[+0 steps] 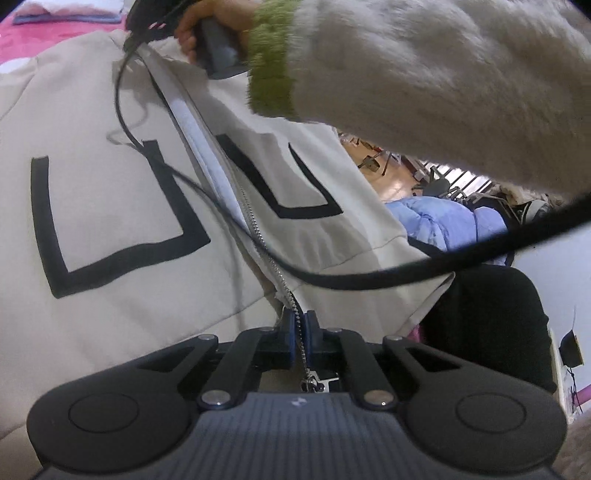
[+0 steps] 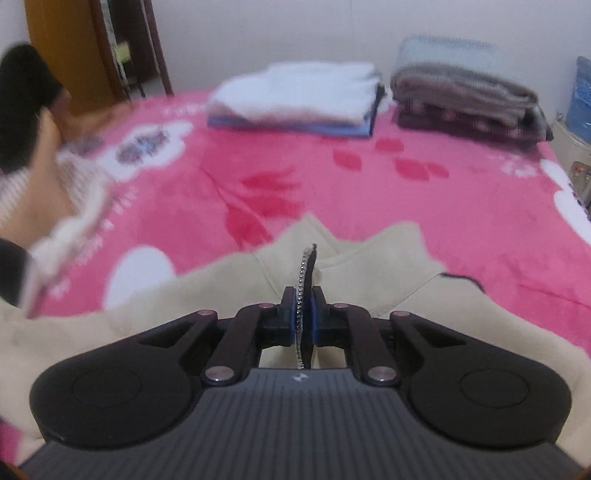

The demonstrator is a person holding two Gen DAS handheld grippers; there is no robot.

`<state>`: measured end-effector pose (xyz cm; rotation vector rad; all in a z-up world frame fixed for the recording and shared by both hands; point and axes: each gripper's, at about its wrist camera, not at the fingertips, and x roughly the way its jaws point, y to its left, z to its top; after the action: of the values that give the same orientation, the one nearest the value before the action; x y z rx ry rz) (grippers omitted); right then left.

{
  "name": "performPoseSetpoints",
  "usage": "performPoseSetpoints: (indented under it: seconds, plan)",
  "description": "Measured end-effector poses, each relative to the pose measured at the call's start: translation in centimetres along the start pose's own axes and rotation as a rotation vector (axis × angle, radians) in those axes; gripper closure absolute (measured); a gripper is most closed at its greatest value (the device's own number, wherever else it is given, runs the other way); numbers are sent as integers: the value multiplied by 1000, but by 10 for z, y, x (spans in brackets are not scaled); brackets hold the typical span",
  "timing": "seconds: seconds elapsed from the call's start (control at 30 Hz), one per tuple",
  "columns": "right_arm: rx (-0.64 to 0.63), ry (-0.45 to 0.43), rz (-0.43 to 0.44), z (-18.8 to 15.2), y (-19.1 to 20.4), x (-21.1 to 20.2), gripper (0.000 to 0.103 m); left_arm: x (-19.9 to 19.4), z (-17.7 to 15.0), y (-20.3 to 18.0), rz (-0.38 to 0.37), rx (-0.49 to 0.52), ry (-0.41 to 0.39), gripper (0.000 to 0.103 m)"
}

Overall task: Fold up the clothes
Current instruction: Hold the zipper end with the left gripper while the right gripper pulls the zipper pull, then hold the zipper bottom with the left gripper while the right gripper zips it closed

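Observation:
A cream zip-up jacket (image 1: 110, 184) with black block letters lies spread on the bed, its front open along the zipper (image 1: 258, 236). My left gripper (image 1: 300, 325) is shut on the zipper edge near the hem, and the zipper chain runs between its blue pads. In the right wrist view my right gripper (image 2: 304, 299) is shut on the jacket's (image 2: 369, 266) other zipper edge (image 2: 303, 269), which stands up between the pads. A hand (image 1: 207, 22) in a fluffy white sleeve (image 1: 424, 74) with a green cuff holds that right tool at the jacket's far end.
A pink flowered blanket (image 2: 295, 166) covers the bed. At its far side sit a white and blue folded stack (image 2: 295, 99) and folded grey and brown blankets (image 2: 465, 99). A black cable (image 1: 369, 280) crosses over the jacket. A blue padded garment (image 1: 443, 221) lies beyond the bed edge.

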<state>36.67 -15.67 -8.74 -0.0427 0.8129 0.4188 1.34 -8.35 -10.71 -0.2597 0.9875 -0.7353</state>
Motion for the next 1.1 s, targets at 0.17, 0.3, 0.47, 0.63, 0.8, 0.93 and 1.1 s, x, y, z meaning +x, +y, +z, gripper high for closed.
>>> performPoseSetpoints:
  seconds: [0.17, 0.3, 0.47, 0.63, 0.8, 0.93, 1.1]
  plan:
    - [30, 53, 35, -5, -1, 24, 59, 5, 1, 0, 1, 10, 19, 97]
    - [44, 64, 43, 6, 3, -5, 48, 4, 0, 0, -5, 23, 23, 94]
    - [125, -73, 111, -3, -24, -122, 46, -3, -4, -4, 1, 61, 32, 83]
    - [256, -220, 99, -47, -63, -270, 46, -11, -12, -10, 6, 88, 52, 77]
    - [463, -307, 120, -134, -77, -378, 46, -1, -14, -11, 16, 62, 70, 74]
    - [614, -289, 102, -217, -67, -407, 46, 7, -11, -5, 19, -3, 73, 77]
    - [837, -332, 83, -307, -54, -407, 46, 16, -11, -11, 65, 1, 79, 95]
